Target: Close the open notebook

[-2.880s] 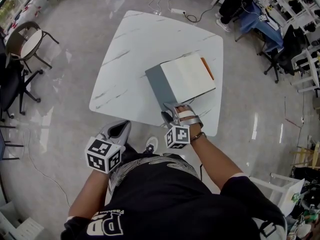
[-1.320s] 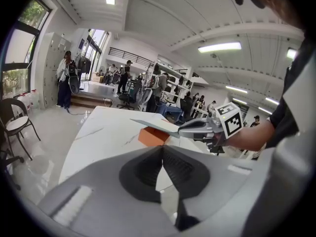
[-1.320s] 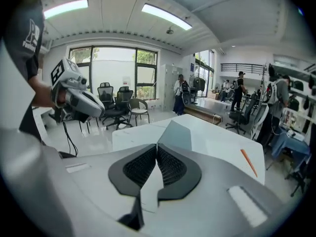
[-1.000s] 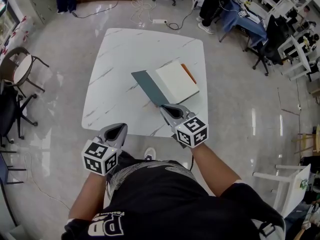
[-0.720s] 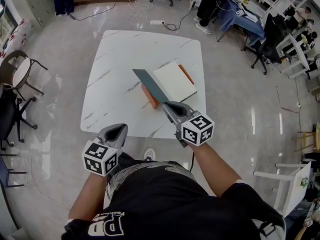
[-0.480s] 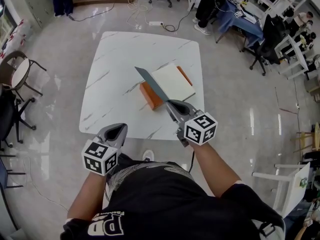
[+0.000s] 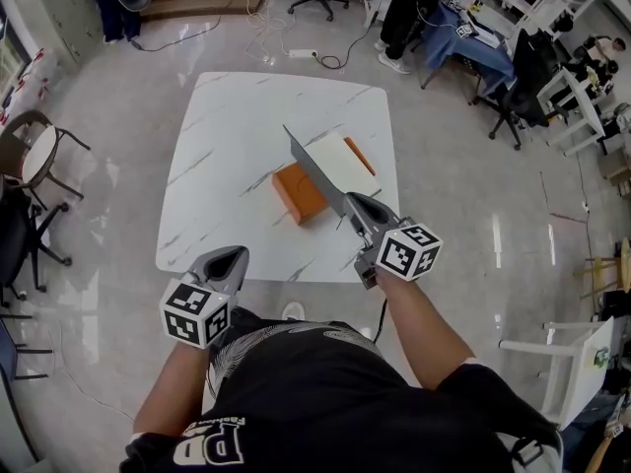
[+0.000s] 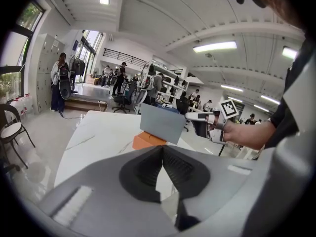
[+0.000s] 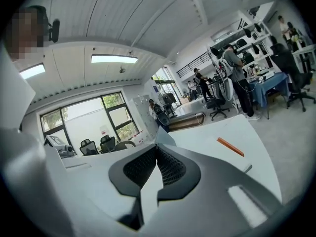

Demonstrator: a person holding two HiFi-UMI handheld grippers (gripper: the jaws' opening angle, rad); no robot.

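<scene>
White marbled surface (image 7: pixel 222 166) carries one notebook (image 7: pixel 335 158). Right hand-held gripper (image 7: pixel 351 208) clamps its flat grey cover (image 8: pixel 162 123), which stands near-upright. Left hand-held gripper (image 7: pixel 229 259) is closed and empty.

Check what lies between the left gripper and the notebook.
Nothing but bare white tabletop between the left gripper and the notebook; the head view shows it.

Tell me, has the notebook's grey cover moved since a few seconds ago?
Yes. The grey cover has swung up off the table, toward the white page.
</scene>
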